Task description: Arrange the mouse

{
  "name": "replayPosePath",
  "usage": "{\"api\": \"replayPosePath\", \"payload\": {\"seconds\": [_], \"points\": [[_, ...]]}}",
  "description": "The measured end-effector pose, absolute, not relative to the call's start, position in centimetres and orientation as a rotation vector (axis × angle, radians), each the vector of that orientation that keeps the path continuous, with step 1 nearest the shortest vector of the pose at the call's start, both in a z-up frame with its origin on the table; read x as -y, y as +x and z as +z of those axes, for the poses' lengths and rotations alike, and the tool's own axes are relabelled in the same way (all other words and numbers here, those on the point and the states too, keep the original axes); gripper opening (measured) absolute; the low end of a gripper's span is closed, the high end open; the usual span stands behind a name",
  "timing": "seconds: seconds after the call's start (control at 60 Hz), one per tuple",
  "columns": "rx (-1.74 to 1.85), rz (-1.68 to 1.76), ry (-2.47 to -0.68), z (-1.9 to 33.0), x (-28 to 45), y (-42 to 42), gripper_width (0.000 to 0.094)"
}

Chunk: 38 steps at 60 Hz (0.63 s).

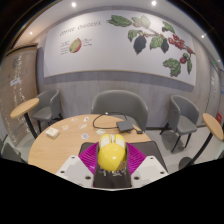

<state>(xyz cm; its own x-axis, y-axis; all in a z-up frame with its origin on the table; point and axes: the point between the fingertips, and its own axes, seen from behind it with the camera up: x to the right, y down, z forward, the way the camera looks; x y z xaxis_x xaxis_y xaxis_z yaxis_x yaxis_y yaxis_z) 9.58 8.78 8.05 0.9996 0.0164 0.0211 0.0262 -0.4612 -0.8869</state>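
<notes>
- Café-like room: a pale wall with a leaf-and-berry mural [150,38] at about one o'clock, and grey chairs [118,102] ringed round a round wooden table [70,135].
- Beyond the fingers, at roughly twelve o'clock on the far half of the table, lie a dark flat item [128,124] and a pale flat thing [106,122] beside it; a small white object [51,131] sits at about ten o'clock. I cannot tell what any of them is.
- Yellow mouse [111,155]: it sits at six o'clock, right between the two fingers, well above the tabletop as it appears.
- Its long axis seems to run along the fingers, pointing away toward twelve o'clock.
- The gripper [111,162] looks clamped on the mouse: both magenta pads [90,156] lie against its flanks with no gap showing on either side.
- Judgement: the mouse is already in hand, so the coming move turns on where to put it down. The bare stretch of table lies straight ahead at twelve o'clock, before the dark flat item, and lowering forward along the fingers' line would keep the mouse's axis as it is.
</notes>
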Motion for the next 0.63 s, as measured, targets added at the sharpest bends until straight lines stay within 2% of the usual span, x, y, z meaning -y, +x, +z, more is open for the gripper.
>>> {"api": "replayPosePath", "payload": {"seconds": [0.033, 0.15, 0.25, 0.383, 0.5, 0.633], "points": [[0.009, -0.022, -2.09, 5.2, -8.1, 10.8, 0.0373], [-0.001, -0.068, -2.192, 1.4, -7.1, 13.2, 0.0374], [-0.038, -0.054, -2.254, -1.3, -6.5, 14.0, 0.0419], [0.021, -0.063, -2.267, -1.2, -6.4, 14.3, 0.0529], [0.147, 0.007, -2.261, 0.2, -3.7, 13.2, 0.0855], [0.165, 0.092, -2.191, 3.3, -0.2, 13.5, 0.0861]]}}
